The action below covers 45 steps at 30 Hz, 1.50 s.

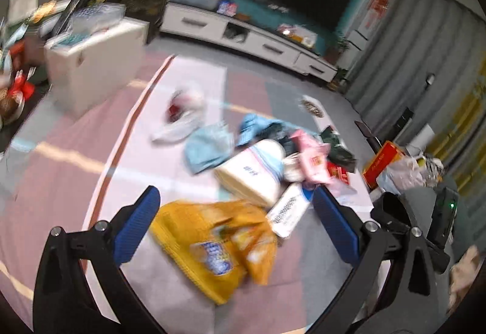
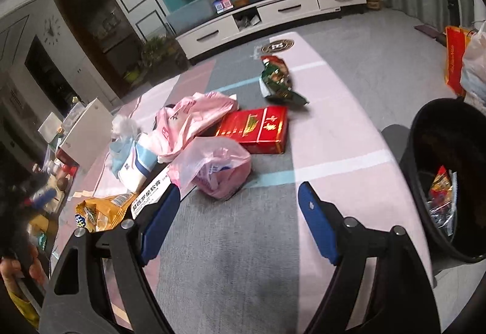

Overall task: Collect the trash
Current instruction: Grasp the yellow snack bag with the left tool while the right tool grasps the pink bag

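Trash lay scattered over the carpet (image 2: 231,243), which was striped pink and grey, in front of a long white TV cabinet (image 2: 273,15). In the right wrist view I counted one red box (image 2: 258,129), one green snack wrapper (image 2: 278,80), two pink plastic bags, the larger (image 2: 194,118) just behind the smaller knotted one (image 2: 212,170), one white-and-blue pack (image 2: 136,164), one long white carton (image 2: 152,191) and one yellow snack bag (image 2: 100,209). These sat close together in a loose heap, except the green wrapper, which lay apart toward the cabinet. One black bin (image 2: 446,182) stood on the right with a few wrappers already inside, well apart from the heap.

The left wrist view was blurred. There the yellow snack bag (image 1: 218,243) lay on the floor between and beyond the spread fingers of the left gripper (image 1: 237,230), with the white carton (image 1: 288,209) beside it and a light blue cloth or bag (image 1: 209,148) farther off. The left claw stood released, wide, with nothing gripped.

The right gripper (image 2: 237,224) was also released, with its two blue pads parted over bare carpet and nothing between them. Both claws hung above the floor, angled downward.
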Available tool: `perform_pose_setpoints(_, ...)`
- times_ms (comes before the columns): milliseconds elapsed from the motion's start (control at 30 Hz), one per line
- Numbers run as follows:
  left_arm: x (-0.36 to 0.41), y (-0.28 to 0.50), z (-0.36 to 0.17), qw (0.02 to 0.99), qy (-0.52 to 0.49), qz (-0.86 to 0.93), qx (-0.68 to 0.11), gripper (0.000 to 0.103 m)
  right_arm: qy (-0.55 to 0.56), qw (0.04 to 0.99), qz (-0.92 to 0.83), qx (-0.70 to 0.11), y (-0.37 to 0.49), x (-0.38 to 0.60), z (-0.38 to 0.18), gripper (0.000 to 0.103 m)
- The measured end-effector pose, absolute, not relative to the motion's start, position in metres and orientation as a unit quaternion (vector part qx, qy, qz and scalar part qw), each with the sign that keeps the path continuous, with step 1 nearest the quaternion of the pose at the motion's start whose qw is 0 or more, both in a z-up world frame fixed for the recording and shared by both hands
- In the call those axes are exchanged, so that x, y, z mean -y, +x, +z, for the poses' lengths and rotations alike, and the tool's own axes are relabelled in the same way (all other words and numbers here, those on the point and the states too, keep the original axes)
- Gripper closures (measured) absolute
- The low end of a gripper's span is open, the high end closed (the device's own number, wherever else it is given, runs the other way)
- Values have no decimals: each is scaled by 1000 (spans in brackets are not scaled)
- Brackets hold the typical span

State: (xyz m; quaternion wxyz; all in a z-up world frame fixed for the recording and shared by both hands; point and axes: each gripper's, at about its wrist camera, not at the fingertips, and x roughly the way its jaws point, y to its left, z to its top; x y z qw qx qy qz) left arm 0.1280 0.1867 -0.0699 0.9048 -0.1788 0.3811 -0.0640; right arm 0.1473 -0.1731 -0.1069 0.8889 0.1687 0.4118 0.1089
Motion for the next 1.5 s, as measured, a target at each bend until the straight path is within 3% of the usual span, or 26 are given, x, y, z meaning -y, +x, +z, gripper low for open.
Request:
perform_pose_setpoints(333, -205, 137, -116, 860, -259, -89, -430, 3, 188, 881, 111, -420, 173, 149, -119, 24)
perform_pose_setpoints(867, -193, 153, -140, 847, -289, -74, -440, 4, 222, 868, 99, -433, 208, 133, -139, 24)
perform_pose_setpoints(967, -190, 157, -147, 845, -285, -68, -448, 21, 218, 870, 97, -432, 207, 132, -139, 25)
perform_pose_setpoints(1167, -185, 157, -148, 849, -278, -77, -444, 33, 204, 872, 90, -435, 206, 130, -139, 34)
perform_pose_setpoints(1233, -184, 158, -149, 846, -286, -93, -440, 56, 202, 871, 93, -438, 205, 129, -140, 39)
perform_pose_setpoints(1267, -183, 158, -151, 842, -292, -101, -443, 60, 202, 871, 94, -437, 204, 129, -140, 41)
perform_pose_setpoints(1300, -182, 159, -153, 839, -293, -105, -446, 62, 201, 872, 96, -437, 203, 129, -139, 48)
perform_pose_setpoints(1500, -175, 154, -146, 842, -286, -126, -440, 73, 208, 870, 103, -435, 197, 132, -137, 60)
